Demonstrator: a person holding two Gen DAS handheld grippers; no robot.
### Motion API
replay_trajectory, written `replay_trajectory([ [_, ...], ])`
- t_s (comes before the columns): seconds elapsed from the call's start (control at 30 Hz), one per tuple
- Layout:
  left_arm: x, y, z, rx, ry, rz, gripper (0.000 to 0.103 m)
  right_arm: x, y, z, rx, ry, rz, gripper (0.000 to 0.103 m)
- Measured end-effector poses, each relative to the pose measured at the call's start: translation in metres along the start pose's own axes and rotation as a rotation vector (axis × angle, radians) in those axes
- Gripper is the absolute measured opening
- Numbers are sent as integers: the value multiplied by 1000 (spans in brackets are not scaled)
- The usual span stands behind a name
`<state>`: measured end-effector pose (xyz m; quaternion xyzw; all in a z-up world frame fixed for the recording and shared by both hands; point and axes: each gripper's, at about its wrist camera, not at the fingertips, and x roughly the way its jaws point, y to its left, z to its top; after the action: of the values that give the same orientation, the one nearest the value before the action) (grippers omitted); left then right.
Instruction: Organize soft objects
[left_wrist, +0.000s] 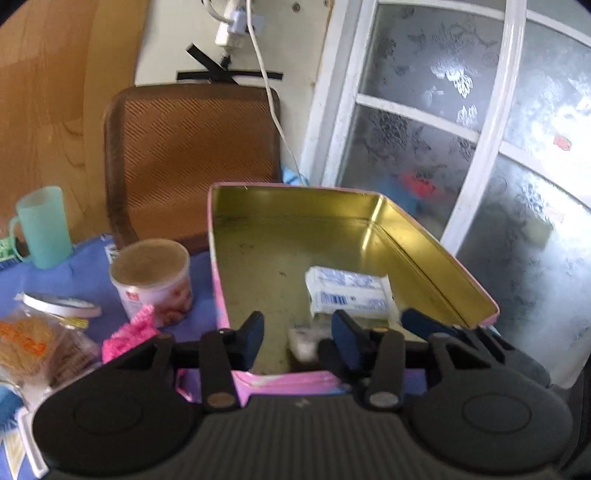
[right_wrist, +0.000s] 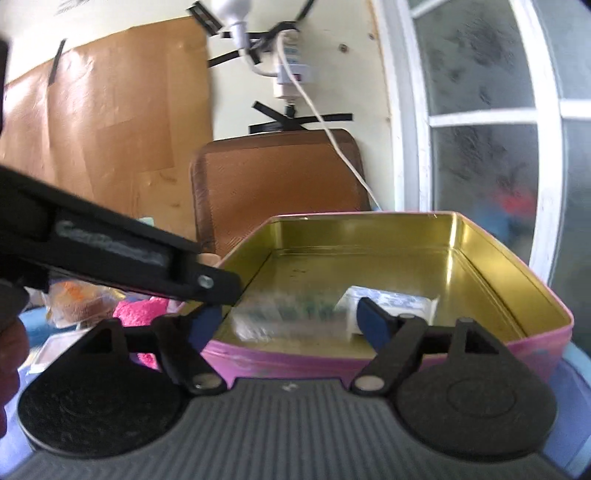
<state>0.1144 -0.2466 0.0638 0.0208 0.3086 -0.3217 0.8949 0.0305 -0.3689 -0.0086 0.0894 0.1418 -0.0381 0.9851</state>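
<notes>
A pink tin box (left_wrist: 436, 251) with a gold inside stands open on the blue cloth. It also shows in the right wrist view (right_wrist: 532, 339). A white tissue pack (left_wrist: 347, 293) lies inside it at the right. My left gripper (left_wrist: 297, 341) is open over the box's near edge, with a small white soft thing (left_wrist: 303, 341) lying between its fingers. My right gripper (right_wrist: 288, 321) is open over the box's near wall, and a blurred clear packet (right_wrist: 291, 317) is between its fingers, apart from both. A pink fluffy cloth (left_wrist: 129, 332) lies left of the box.
A round tub (left_wrist: 153, 280), a teal mug (left_wrist: 44, 227), a tape roll (left_wrist: 59, 304) and a bag of snacks (left_wrist: 29, 347) stand left of the box. A brown chair back (left_wrist: 192, 155) is behind. A frosted window (left_wrist: 480, 147) is at the right.
</notes>
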Motion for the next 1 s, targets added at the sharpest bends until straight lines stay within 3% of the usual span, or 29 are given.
replay_trajectory([
  [0.2, -22, 17, -11, 6, 8, 157, 44, -15, -4, -6, 85, -35, 14, 83],
  [0.4, -51, 51, -42, -30, 26, 295, 44, -27, 17, -8, 74, -58, 77, 66],
  [0.77, -91, 123, -90, -132, 47, 471, 44, -22, 83, -16, -33, 8, 209, 64],
  [1.0, -106, 155, -108, -177, 43, 532, 44, -16, 116, -23, -92, 56, 260, 64],
])
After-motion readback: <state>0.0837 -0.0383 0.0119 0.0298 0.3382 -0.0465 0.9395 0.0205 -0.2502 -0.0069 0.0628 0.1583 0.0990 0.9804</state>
